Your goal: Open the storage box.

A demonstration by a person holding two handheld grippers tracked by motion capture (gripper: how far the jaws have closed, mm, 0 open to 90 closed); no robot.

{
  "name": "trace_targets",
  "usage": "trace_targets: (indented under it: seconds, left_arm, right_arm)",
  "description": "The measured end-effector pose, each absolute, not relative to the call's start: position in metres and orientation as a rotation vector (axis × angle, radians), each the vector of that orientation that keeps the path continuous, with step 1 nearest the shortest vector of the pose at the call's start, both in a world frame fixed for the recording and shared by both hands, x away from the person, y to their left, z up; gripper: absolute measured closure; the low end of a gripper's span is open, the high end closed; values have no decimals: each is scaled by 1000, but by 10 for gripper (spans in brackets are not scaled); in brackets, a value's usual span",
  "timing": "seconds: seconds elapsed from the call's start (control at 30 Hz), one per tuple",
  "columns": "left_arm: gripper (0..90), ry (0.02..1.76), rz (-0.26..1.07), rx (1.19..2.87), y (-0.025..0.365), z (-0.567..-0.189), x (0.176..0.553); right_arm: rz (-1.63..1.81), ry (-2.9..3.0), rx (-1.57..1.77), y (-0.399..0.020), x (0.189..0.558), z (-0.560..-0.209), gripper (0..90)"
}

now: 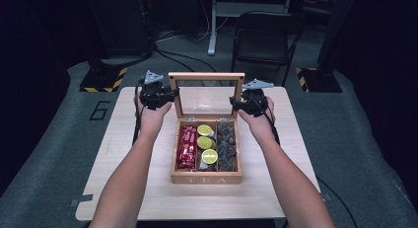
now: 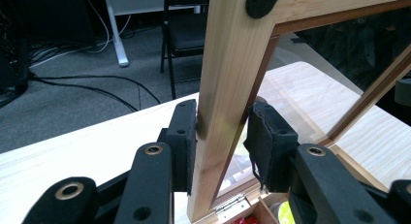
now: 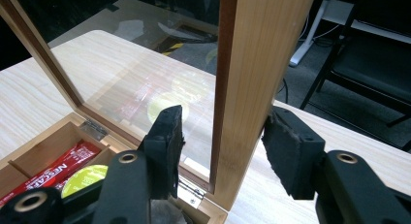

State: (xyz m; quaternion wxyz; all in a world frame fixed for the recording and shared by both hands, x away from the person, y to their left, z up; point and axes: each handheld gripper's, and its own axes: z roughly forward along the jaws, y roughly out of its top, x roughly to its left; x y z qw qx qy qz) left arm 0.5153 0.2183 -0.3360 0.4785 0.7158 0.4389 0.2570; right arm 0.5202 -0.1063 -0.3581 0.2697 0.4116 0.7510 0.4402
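Note:
A wooden tea box (image 1: 206, 177) sits mid-table, its glass-paned lid (image 1: 206, 76) standing upright. Inside lie red sachets (image 1: 187, 146), yellow-green round capsules (image 1: 207, 143) and dark pieces (image 1: 226, 146). My left gripper (image 1: 170, 97) is at the lid's left edge. In the left gripper view it (image 2: 223, 132) is shut on the lid's pale wooden side rail (image 2: 228, 64), a pad on either face. My right gripper (image 1: 236, 103) is at the lid's right edge. In the right gripper view it (image 3: 223, 136) straddles the other side rail (image 3: 257, 64), a gap showing beside one pad (image 3: 165, 136).
The light wooden table (image 1: 138, 188) has bare surface on both sides of the box. Beyond its far edge stand a black folding chair (image 1: 263, 40) and a white desk leg (image 1: 213, 25). Cables run over the grey floor, and two stand bases with hazard tape (image 1: 103, 82) flank the table.

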Motion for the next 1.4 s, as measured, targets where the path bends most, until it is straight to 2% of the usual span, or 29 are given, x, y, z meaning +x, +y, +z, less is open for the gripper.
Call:
trace_targets:
  seconds: [0.9,1.4]
  left_arm:
    - [645,1086,631,1737,217,-337,521]
    - [643,1091,622,1726,218,-338,524]
  right_arm:
    - [1154,2040,1141,-106,529,-387,502]
    - [1127,2067,1151,-109,536,-395,586]
